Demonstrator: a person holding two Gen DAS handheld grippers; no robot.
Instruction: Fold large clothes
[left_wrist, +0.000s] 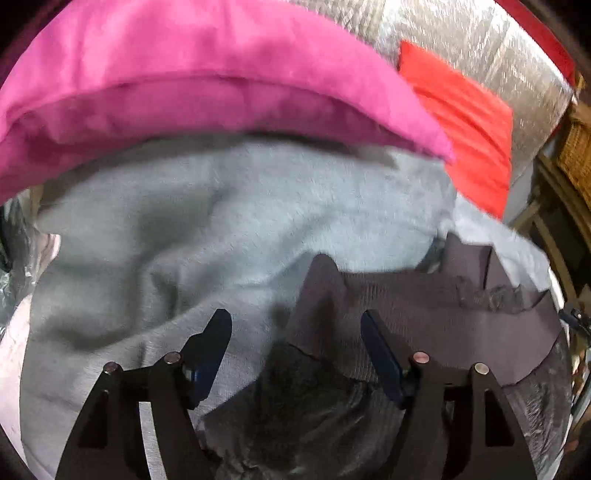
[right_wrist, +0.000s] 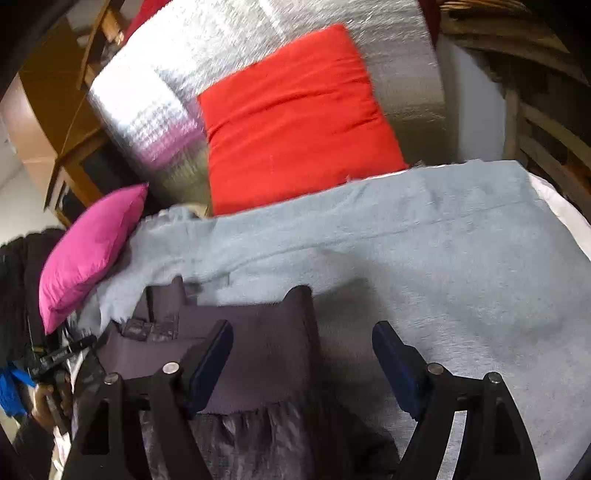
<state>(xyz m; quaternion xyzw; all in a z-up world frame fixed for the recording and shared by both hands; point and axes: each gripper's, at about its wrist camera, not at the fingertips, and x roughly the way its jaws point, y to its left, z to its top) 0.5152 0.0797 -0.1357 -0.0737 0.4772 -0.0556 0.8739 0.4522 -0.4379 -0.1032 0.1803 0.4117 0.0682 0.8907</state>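
Note:
A dark purple-grey garment (left_wrist: 424, 306) with a ribbed band lies crumpled on a pale blue-grey blanket (left_wrist: 221, 206). My left gripper (left_wrist: 295, 321) hovers open over the garment's left end. Its blue pads stand wide apart and press on nothing, and a raised corner of the band pokes up just beyond them. In the right wrist view the same garment (right_wrist: 258, 350) lies under my right gripper (right_wrist: 304, 332), which is open above the garment's right edge. Its left finger is over the ribbed band and its right finger over the bare blanket (right_wrist: 443, 258).
A pink pillow (left_wrist: 184, 74) and a red cushion (right_wrist: 295, 118) lean on a silver foil backing (right_wrist: 166, 92) behind the blanket. Wooden furniture (right_wrist: 546, 147) stands at the right. A hand on a black device (right_wrist: 48, 398) shows at the right wrist view's left edge.

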